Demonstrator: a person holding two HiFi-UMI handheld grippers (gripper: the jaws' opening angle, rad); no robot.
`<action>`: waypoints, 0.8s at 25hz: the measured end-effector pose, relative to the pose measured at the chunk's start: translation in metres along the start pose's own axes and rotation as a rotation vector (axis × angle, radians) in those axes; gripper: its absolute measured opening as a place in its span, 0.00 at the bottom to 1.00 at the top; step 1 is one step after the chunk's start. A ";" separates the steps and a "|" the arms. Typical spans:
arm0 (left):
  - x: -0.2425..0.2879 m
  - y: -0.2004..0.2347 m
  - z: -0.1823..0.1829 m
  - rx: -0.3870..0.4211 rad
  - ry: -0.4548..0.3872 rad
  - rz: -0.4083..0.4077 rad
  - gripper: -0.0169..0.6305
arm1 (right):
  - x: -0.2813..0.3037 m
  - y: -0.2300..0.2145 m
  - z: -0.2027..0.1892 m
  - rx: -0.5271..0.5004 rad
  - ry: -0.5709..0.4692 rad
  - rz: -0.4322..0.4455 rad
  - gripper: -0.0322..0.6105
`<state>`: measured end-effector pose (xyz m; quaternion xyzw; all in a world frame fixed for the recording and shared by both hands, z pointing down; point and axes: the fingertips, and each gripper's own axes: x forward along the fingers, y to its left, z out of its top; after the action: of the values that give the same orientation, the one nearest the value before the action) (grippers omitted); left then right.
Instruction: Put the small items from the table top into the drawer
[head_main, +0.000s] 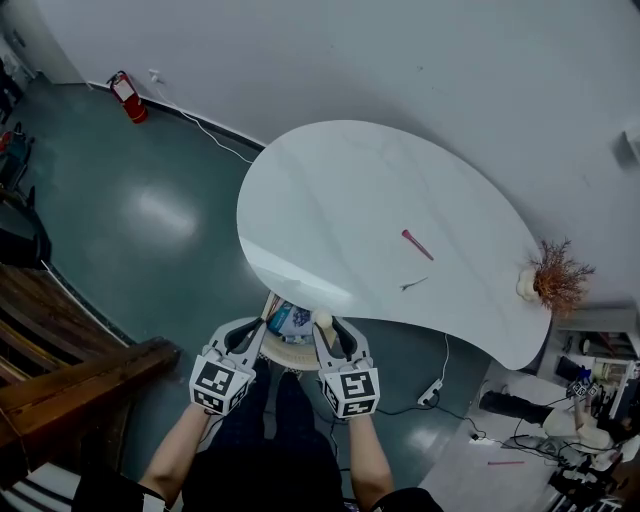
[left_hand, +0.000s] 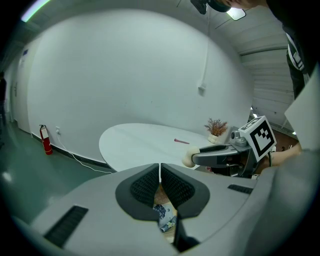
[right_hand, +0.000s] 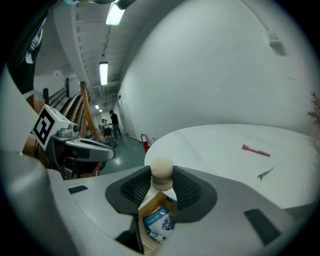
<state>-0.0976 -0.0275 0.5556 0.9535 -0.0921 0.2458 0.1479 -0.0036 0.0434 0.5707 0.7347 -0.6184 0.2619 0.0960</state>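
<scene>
my right gripper (right_hand: 161, 186) pinches a soft, round, cream puff (right_hand: 161, 169) between its bumpy black pads, just above the open tan drawer (head_main: 285, 352), where a shiny blue packet (head_main: 290, 320) lies. my left gripper (left_hand: 160, 182) has its ridged pads pressed together beside it. on the smooth, white, bean-shaped table (head_main: 340, 200), a thin pink stick (head_main: 417, 244) and a small grey clip (head_main: 413, 284) lie near each other.

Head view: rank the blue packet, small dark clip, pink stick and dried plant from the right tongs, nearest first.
1. Blue packet, in the open drawer beside the right tongs.
2. Small dark clip, near the white table's front edge.
3. Pink stick, farther in.
4. Dried plant, table's far right end.
</scene>
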 end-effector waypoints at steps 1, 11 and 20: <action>-0.001 0.002 -0.003 -0.003 0.002 0.002 0.07 | 0.002 0.002 -0.004 -0.003 0.007 0.004 0.29; 0.000 0.015 -0.037 -0.026 0.019 0.009 0.07 | 0.023 0.020 -0.047 -0.016 0.063 0.043 0.29; -0.006 0.033 -0.068 -0.036 0.022 0.039 0.07 | 0.046 0.032 -0.093 -0.052 0.121 0.050 0.29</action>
<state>-0.1413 -0.0352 0.6172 0.9460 -0.1136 0.2574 0.1613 -0.0547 0.0403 0.6665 0.6992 -0.6361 0.2921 0.1456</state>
